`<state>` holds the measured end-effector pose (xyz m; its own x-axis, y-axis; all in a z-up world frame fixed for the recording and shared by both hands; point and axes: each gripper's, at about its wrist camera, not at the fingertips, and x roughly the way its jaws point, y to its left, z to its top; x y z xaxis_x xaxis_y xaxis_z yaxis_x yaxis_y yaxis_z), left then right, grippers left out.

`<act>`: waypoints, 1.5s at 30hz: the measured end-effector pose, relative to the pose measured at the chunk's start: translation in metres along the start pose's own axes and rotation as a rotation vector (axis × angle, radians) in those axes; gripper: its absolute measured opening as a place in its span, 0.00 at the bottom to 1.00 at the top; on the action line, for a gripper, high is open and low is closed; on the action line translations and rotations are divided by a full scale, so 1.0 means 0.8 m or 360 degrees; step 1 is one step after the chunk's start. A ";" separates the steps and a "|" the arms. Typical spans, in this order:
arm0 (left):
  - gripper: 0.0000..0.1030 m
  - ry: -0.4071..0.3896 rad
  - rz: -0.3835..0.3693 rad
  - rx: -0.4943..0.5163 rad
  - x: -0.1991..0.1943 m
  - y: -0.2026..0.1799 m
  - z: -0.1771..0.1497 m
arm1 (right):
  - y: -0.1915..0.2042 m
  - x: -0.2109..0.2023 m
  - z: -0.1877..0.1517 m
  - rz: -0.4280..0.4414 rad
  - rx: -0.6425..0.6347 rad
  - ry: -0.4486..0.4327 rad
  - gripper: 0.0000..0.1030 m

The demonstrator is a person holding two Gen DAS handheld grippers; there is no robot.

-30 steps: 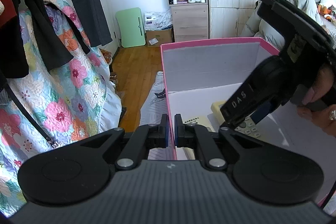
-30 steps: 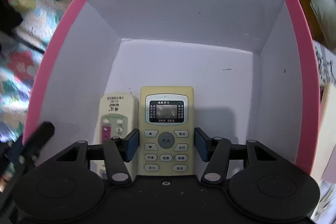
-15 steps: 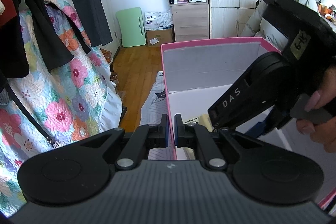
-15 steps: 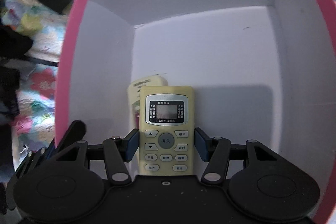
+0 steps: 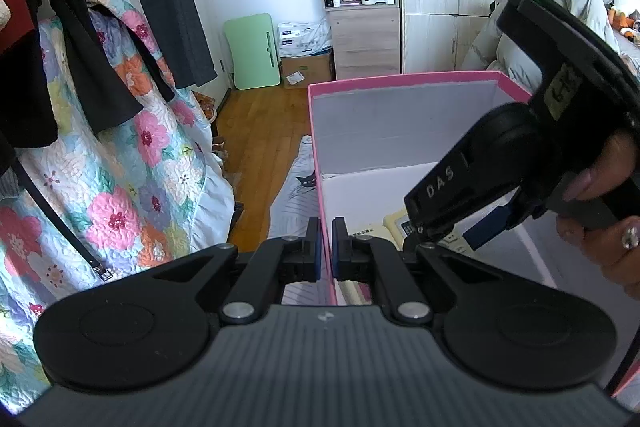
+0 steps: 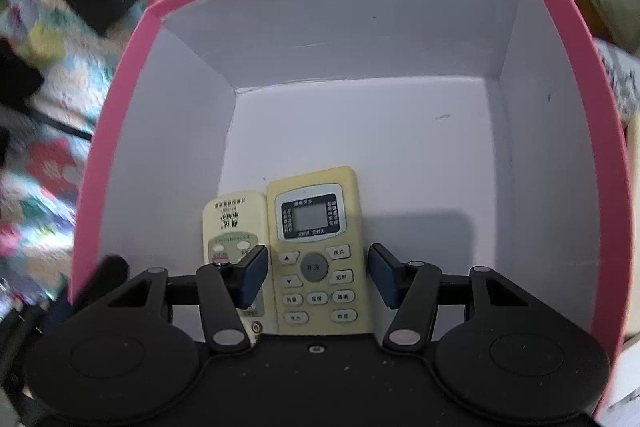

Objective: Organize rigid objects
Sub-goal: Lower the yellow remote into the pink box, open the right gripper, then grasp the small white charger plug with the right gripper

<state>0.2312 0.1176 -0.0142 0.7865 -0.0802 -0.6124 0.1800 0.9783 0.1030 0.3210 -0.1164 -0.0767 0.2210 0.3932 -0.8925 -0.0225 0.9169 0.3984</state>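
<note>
Two remote controls lie side by side on the white floor of the pink box (image 6: pixel 120 131), close to its near-left corner. Furthest left, outside the box, a floral quilt (image 5: pixel 132 163) hangs with dark clothes (image 5: pixel 92 67) draped over it. The left claw (image 5: pixel 326 247) sits pressed together on the box's left wall, the pink rim caught between its blue pads. Inside, the smaller cream remote (image 6: pixel 232 223) rests on the left, touching the larger yellowed remote (image 6: pixel 316 227) with the grey screen on its right. The right claw (image 6: pixel 318 277) is spread and straddles the larger remote's button end, with a gap showing at each pad. In the left wrist view a hand (image 5: pixel 608 227) grips that claw's handle at far right.
</note>
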 end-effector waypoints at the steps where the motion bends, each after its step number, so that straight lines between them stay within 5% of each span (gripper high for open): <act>1: 0.04 0.0000 0.0000 -0.0001 0.000 0.000 0.000 | -0.002 -0.001 -0.001 0.0018 0.0016 0.0014 0.59; 6: 0.04 0.0001 0.0004 0.0011 0.000 0.001 0.000 | 0.005 -0.008 -0.009 0.0097 -0.0031 0.0029 0.59; 14: 0.04 0.0013 0.0023 0.0025 0.001 -0.004 0.001 | 0.006 -0.154 -0.075 0.0008 -0.0561 -0.0481 0.67; 21: 0.04 0.0042 0.0085 0.0083 0.006 -0.016 0.008 | -0.086 -0.229 -0.137 -0.0151 -0.0560 -0.0814 0.77; 25: 0.04 0.0018 0.0167 0.0095 0.002 -0.026 0.016 | -0.123 -0.191 -0.163 -0.0335 -0.0595 -0.0779 0.77; 32: 0.04 0.0028 0.0183 0.0097 0.003 -0.029 0.013 | -0.159 -0.130 -0.172 -0.0336 -0.0601 -0.0753 0.75; 35: 0.04 0.0012 0.0180 0.0087 0.002 -0.029 0.008 | -0.172 -0.119 -0.166 -0.0306 -0.0603 -0.0699 0.61; 41: 0.04 -0.0009 0.0155 0.0041 0.001 -0.023 0.006 | -0.174 -0.091 -0.157 -0.0481 -0.0652 -0.0589 0.56; 45: 0.04 -0.0016 0.0155 0.0036 0.001 -0.022 0.006 | -0.179 -0.091 -0.148 -0.0443 -0.0578 -0.0606 0.46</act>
<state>0.2313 0.0997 -0.0128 0.8066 0.0130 -0.5909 0.1156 0.9770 0.1794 0.1930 -0.2683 -0.0939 0.5990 0.1439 -0.7877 -0.2305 0.9731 0.0025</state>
